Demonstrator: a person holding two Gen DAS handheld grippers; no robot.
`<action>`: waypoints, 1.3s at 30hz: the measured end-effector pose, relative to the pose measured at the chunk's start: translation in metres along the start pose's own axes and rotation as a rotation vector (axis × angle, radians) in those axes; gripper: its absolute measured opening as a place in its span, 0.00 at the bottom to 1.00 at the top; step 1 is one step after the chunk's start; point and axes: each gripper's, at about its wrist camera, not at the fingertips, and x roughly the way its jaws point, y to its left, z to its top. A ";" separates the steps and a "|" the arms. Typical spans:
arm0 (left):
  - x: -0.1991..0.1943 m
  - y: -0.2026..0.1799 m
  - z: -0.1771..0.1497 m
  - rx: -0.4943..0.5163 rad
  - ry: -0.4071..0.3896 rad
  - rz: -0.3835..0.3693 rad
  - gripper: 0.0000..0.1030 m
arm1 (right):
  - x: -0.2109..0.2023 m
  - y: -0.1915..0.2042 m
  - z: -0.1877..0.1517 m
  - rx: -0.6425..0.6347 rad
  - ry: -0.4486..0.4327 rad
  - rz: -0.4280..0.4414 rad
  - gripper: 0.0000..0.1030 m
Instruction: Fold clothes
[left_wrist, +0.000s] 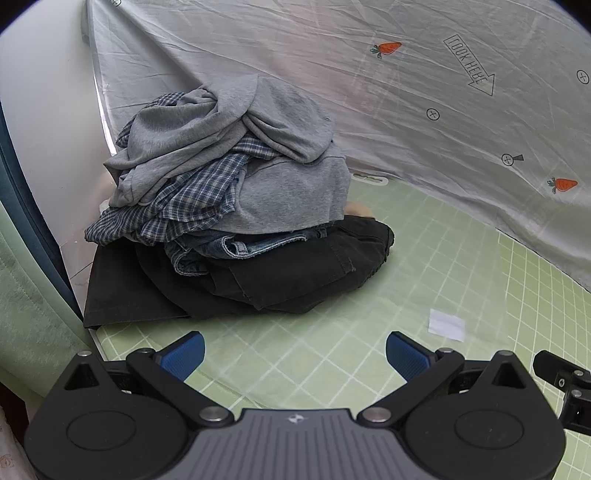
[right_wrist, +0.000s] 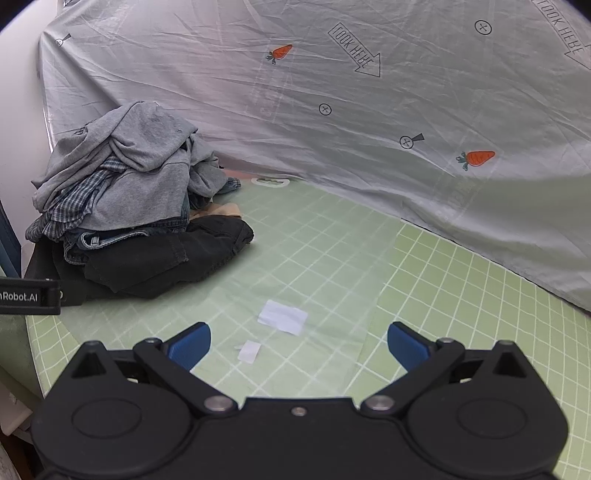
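Resting on a green grid-patterned mat (left_wrist: 369, 280), a heap of unfolded clothes (left_wrist: 221, 192) sits at the far left, close to a white wall (left_wrist: 44, 110) and in front of a pale grey sheet (left_wrist: 406, 110) printed with carrots and "LOOK HERE" arrows. A grey sweatshirt (left_wrist: 207, 140) tops the heap, draped over a blue-and-white checked shirt (left_wrist: 184, 206); under these lie blue jeans (left_wrist: 229, 247), and at the bottom a black garment (left_wrist: 280, 273) spreads onto the mat. A bit of something tan shows behind the heap, too little to identify.

The left gripper (left_wrist: 295, 350) hangs above the mat just short of the heap, tilted downward, its blue-padded jaws spread wide with nothing between them. The right gripper (right_wrist: 299, 345) is likewise released and empty, farther from the clothes. A white paper scrap (right_wrist: 282, 316) lies on the mat ahead of it, and a smaller white scrap (right_wrist: 249, 350) lies between its fingers' line of view, untouched.
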 end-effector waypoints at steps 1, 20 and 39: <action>0.000 -0.001 0.000 0.001 0.004 0.003 1.00 | 0.000 0.000 0.000 -0.001 0.001 0.000 1.00; -0.001 0.000 0.001 -0.001 0.017 0.010 1.00 | 0.003 0.001 -0.002 -0.018 0.008 0.003 1.00; 0.001 0.002 -0.003 0.004 0.029 0.014 1.00 | -0.001 0.000 0.000 -0.028 0.007 0.009 1.00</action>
